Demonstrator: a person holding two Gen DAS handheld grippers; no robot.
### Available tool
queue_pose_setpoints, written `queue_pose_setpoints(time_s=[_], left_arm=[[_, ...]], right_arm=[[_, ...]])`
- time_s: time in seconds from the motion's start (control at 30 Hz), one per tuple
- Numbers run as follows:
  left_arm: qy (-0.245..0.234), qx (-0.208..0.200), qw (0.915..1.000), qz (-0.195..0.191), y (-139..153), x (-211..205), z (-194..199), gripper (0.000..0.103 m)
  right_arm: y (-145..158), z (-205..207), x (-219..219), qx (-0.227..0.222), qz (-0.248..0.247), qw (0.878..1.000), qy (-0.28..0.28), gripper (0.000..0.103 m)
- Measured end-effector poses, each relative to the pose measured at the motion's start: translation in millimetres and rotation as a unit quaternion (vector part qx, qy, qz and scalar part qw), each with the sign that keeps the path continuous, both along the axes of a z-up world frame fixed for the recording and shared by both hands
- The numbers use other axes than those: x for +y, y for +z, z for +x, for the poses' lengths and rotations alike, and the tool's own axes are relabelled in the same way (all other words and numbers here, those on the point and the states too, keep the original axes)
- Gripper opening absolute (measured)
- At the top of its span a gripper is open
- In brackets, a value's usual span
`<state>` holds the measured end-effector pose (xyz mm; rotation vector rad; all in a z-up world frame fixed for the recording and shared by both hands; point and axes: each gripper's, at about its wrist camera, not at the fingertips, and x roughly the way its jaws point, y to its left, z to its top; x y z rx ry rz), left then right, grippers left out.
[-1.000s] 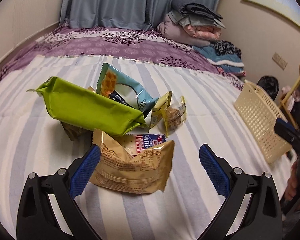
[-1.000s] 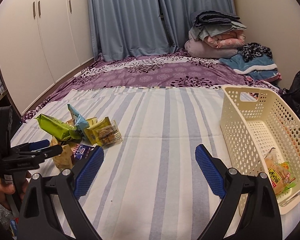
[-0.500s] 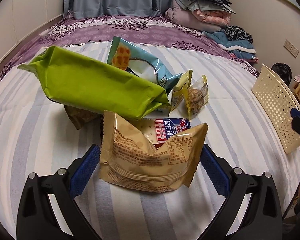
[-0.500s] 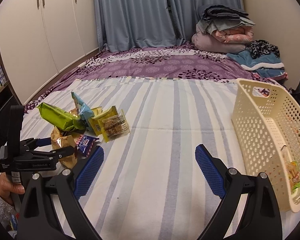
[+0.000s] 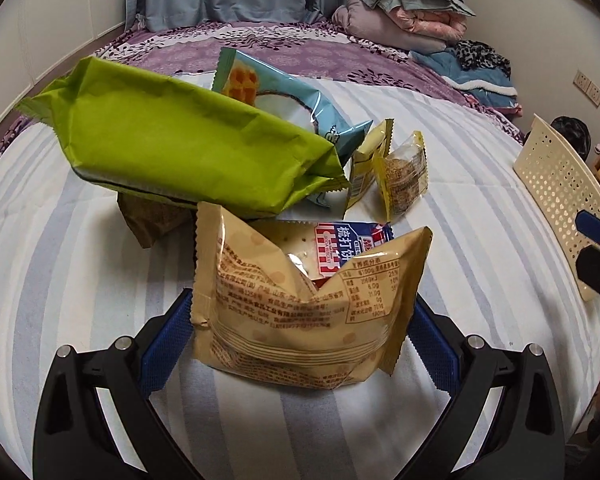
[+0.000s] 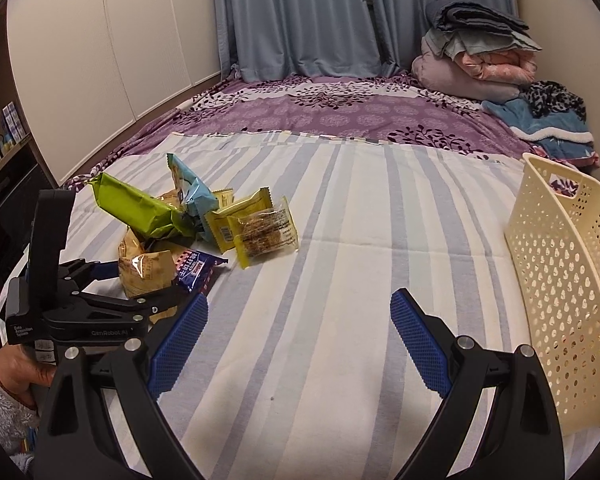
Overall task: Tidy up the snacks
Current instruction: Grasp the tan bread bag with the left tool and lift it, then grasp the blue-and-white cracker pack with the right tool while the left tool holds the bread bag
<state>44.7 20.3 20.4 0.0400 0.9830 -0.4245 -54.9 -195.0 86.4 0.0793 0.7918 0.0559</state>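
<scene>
2 grippers work over a striped sheet (image 6: 340, 240). At far left, the left gripper (image 5: 300, 332) stands spread around a tan pack (image 5: 300, 312), its blue pads just beside the pack's edges; whether they touch, I cannot tell. Beyond lie a green bag (image 5: 180, 148), a blue bag (image 5: 300, 100) and 2 yellow packets (image 5: 400, 176). The right gripper (image 6: 300, 344) hangs spread and empty over bare sheet. At far right stands a cream basket (image 6: 560, 280).

Both hand-held grippers angled downward, left hand-held gripper (image 5: 300, 336) and right hand-held gripper (image 6: 300, 344) wide apart.
</scene>
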Motion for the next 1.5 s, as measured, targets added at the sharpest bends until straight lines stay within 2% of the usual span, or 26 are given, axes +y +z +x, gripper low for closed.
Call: queue_pose_setpoints(time_s=[0.1,0.17,0.27,0.43,0.6,0.7,0.97,1.1,1.27,1.33,1.4,1.5], left_arm=[[0.005,-0.002,0.9999,-0.011,2,6,-2,0.092],[0.010,0.000,0.9998,-0.018,5,13,-4,0.083],[0.021,-0.010,0.9994,-0.025,13,25,-10,0.083],[0.042,-0.028,0.9983,-0.030,31,50,-22,0.083],[0.072,-0.041,0.9960,-0.035,49,78,-31,0.083],[0.085,-0.047,0.9946,-0.037,56,86,-36,0.083],[0.096,-0.059,0.9928,-0.039,67,97,-44,0.083],[0.103,-0.058,0.9921,-0.042,66,101,-42,0.083],[0.107,-0.059,0.9915,-0.045,65,102,-38,0.083],[0.106,-0.060,0.9915,-0.045,66,101,-38,0.083],[0.106,-0.061,0.9915,-0.045,66,99,-40,0.083],[0.106,-0.063,0.9913,-0.046,68,100,-41,0.083]], right_arm=[[-2,2,3,0.005,-0.004,1.000,0.002,0.092],[-4,6,5,0.008,-0.006,1.000,0.006,0.092],[-7,12,13,0.009,-0.010,1.000,0.021,0.092],[-14,30,40,0.009,-0.017,0.996,0.088,0.092],[-30,58,79,0.017,-0.039,0.984,0.174,0.092],[-41,78,100,0.032,-0.034,0.976,0.211,0.092],[-64,117,129,0.072,-0.038,0.964,0.254,0.092],[-66,108,128,0.094,-0.018,0.957,0.272,0.092],[-60,78,133,0.105,-0.005,0.943,0.316,0.091],[-60,75,137,0.101,-0.016,0.945,0.311,0.086],[-63,80,139,0.100,-0.025,0.949,0.298,0.072],[-66,91,141,0.100,-0.028,0.957,0.270,0.065]])
